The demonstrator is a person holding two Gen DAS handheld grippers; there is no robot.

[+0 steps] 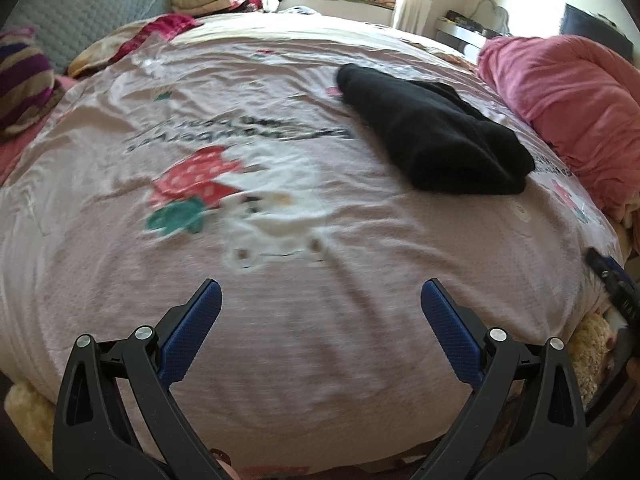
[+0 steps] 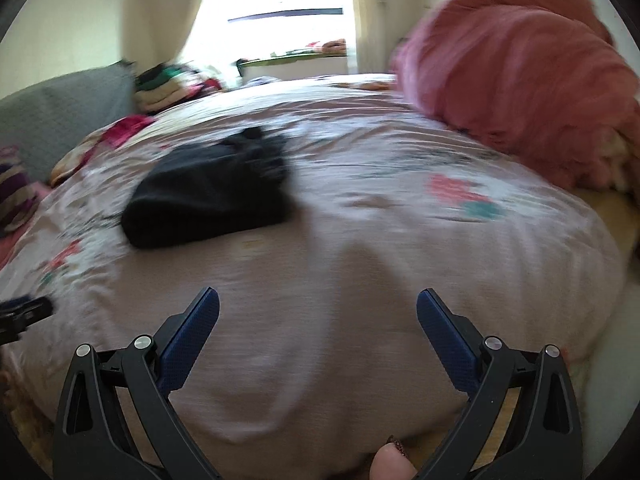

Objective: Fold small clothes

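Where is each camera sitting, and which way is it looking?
Left wrist: on the left tongs, looking across the bed at the black garment; its own open fingers show, and the other tongs' tip at right.
Right wrist: on the right tongs, facing the window; open fingers and a fingertip show.
Both share the garment, pink blanket and bed.

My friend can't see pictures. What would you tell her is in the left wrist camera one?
A folded black garment lies on a bed covered by a pale pink sheet printed with strawberries. The open left gripper hovers over the sheet, holding nothing and well short of the garment. A pink blanket is bunched along the bed's right edge.
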